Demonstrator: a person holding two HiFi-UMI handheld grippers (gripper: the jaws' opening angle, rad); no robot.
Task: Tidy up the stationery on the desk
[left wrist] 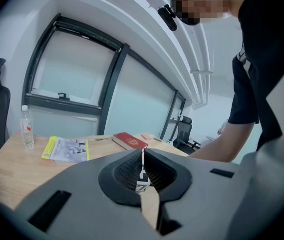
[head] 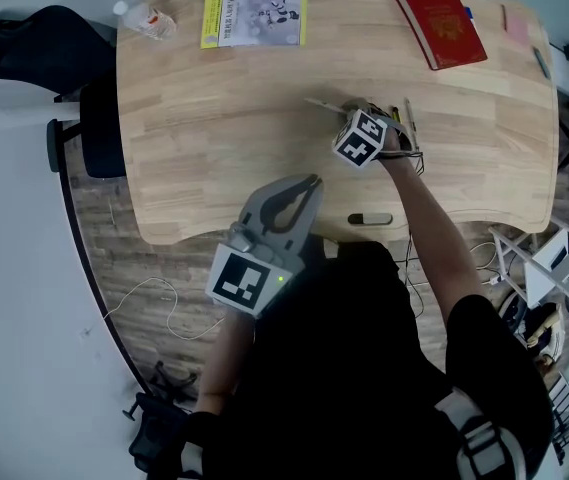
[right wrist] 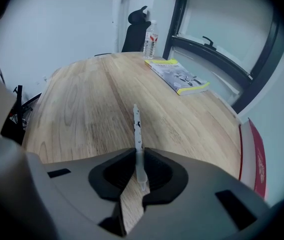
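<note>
My right gripper (head: pixel 350 111) hovers over the middle of the wooden desk (head: pixel 214 118), shut on a white pen (right wrist: pixel 137 126) with small black marks. The pen (head: pixel 322 103) sticks out past the jaws toward the far left and lies level above the wood. A few more pens (head: pixel 407 120) lie on the desk just right of that gripper, partly hidden by the hand. A dark pen (head: pixel 369 219) rests at the desk's front edge. My left gripper (head: pixel 309 183) is held at the front edge, shut with nothing between its jaws (left wrist: pixel 142 156).
A yellow-edged booklet (head: pixel 254 13) and a water bottle (head: pixel 144 20) lie at the far left; the booklet (right wrist: pixel 179 76) also shows ahead of the right gripper. A red book (head: pixel 436 18), a pink item (head: pixel 516 23) and another pen (head: pixel 542 63) are far right. A black chair (head: pixel 24 43) stands left.
</note>
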